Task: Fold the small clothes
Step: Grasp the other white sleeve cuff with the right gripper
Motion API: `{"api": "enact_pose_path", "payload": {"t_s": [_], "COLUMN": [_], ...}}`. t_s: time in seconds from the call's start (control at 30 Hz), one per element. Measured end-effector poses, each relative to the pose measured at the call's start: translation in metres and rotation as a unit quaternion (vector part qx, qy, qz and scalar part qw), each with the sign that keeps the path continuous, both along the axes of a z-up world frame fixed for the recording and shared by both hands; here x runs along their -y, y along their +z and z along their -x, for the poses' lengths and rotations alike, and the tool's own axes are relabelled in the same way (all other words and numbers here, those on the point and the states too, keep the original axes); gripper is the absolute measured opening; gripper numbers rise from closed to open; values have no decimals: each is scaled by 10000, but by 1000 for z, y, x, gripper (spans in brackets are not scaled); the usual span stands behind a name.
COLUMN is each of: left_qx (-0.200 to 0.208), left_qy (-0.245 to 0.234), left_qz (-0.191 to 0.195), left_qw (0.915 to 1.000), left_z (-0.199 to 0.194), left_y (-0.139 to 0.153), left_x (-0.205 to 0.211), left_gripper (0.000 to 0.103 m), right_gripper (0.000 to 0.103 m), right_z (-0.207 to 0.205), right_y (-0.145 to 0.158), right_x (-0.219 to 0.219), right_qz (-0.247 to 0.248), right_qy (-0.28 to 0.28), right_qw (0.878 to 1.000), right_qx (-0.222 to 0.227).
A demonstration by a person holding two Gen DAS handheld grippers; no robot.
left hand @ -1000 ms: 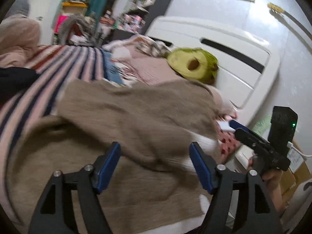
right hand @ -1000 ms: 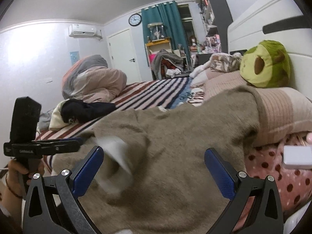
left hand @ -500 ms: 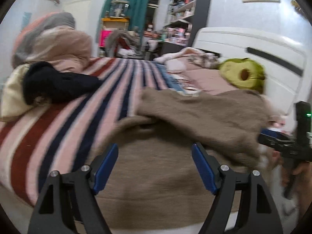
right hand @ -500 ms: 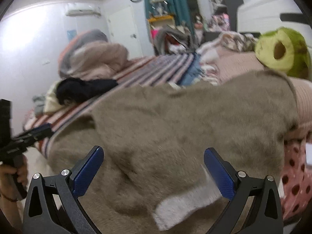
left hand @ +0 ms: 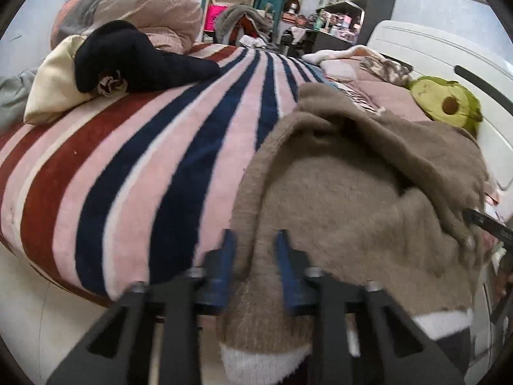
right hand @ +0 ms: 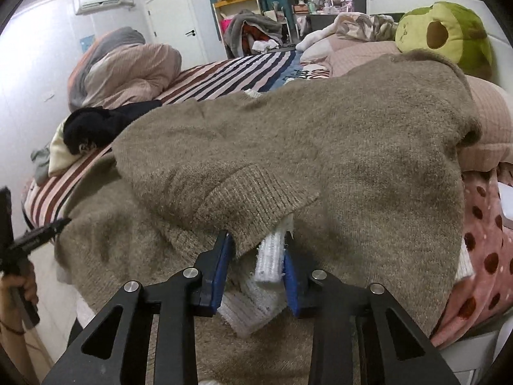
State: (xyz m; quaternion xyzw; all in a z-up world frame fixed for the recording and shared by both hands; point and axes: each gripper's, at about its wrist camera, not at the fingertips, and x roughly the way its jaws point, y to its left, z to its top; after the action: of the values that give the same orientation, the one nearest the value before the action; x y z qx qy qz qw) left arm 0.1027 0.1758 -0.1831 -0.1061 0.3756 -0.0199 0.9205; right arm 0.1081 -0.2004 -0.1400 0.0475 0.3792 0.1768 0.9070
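Observation:
A fuzzy brown sweater (left hand: 346, 199) with white cuffs lies crumpled on the near part of the striped bed. My left gripper (left hand: 255, 250) is shut on the sweater's left edge, near a white-trimmed end (left hand: 263, 359). In the right wrist view the sweater (right hand: 320, 147) fills the middle, one sleeve folded across the body. My right gripper (right hand: 255, 253) is shut on the sleeve's ribbed brown cuff and its white trim (right hand: 271, 256). The right gripper's tip shows at the left view's right edge (left hand: 487, 224); the left gripper shows at the right view's left edge (right hand: 35, 234).
A striped blanket (left hand: 154, 147) covers the bed. Black and cream clothes (left hand: 128, 54) and a rolled duvet (left hand: 144, 6) lie at the far left. An avocado plush (right hand: 445, 35) sits by the white headboard (left hand: 433, 51). A pink dotted pillow (right hand: 481, 247) is at right.
Both grippers went from wide open to shut on the sweater: the left on its left edge, the right on the sleeve cuff. The left view swung left toward the striped blanket.

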Motion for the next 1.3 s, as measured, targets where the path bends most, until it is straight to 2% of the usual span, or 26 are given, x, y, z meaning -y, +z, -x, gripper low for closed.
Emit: {"api": "enact_pose_path", "payload": {"t_s": [0.07, 0.13, 0.33, 0.4, 0.57, 0.6, 0.63, 0.7, 0.87, 0.93, 1.0, 1.17, 1.23, 1.3], "left_qx": [-56, -100, -516, -478, -92, 33, 156, 395, 839, 955, 1038, 1087, 1076, 1044], "left_qy": [-22, -35, 132, 111, -15, -84, -151, -299, -791, -929, -1028, -1278, -1327, -1369], "left_qz": [86, -38, -92, -184, -364, -389, -410, -416, -409, -425, -425, -547, -602, -613], "left_qw": [9999, 9999, 9985, 9986, 9993, 9992, 9989, 9979, 9925, 9902, 9884, 9843, 9835, 9832], "left_z": [7, 17, 52, 60, 55, 52, 49, 43, 24, 15, 11, -3, -9, -12], "left_y": [0, 2, -12, -9, 25, 34, 43, 58, 93, 103, 110, 119, 119, 116], "left_x": [3, 7, -1, 2, 17, 24, 31, 43, 90, 104, 112, 137, 142, 147], "left_gripper": [6, 0, 0, 0, 2, 7, 20, 34, 37, 44, 49, 55, 62, 63], "right_gripper": [25, 25, 26, 27, 27, 28, 31, 35, 39, 47, 48, 48, 49, 52], "right_z": [0, 1, 5, 6, 13, 15, 17, 21, 23, 19, 12, -11, -25, -38], "right_y": [1, 3, 9, 10, 21, 25, 28, 33, 35, 30, 23, 6, -4, -13], "right_x": [0, 0, 9, 13, 32, 41, 47, 64, 115, 133, 148, 162, 164, 163], "right_qz": [-6, -19, -197, -244, -333, -337, -318, -245, 31, 161, 215, 288, 199, 57], "right_qy": [-3, 6, -24, -40, -185, -269, -349, -585, -1240, -1480, -1614, -1691, -1628, -1453], "right_qw": [10000, 10000, 9998, 9997, 9986, 9979, 9973, 9952, 9875, 9844, 9828, 9827, 9851, 9886], "right_qx": [10, 20, 63, 94, 366, 477, 562, 740, 972, 935, 875, 695, 522, 384]}}
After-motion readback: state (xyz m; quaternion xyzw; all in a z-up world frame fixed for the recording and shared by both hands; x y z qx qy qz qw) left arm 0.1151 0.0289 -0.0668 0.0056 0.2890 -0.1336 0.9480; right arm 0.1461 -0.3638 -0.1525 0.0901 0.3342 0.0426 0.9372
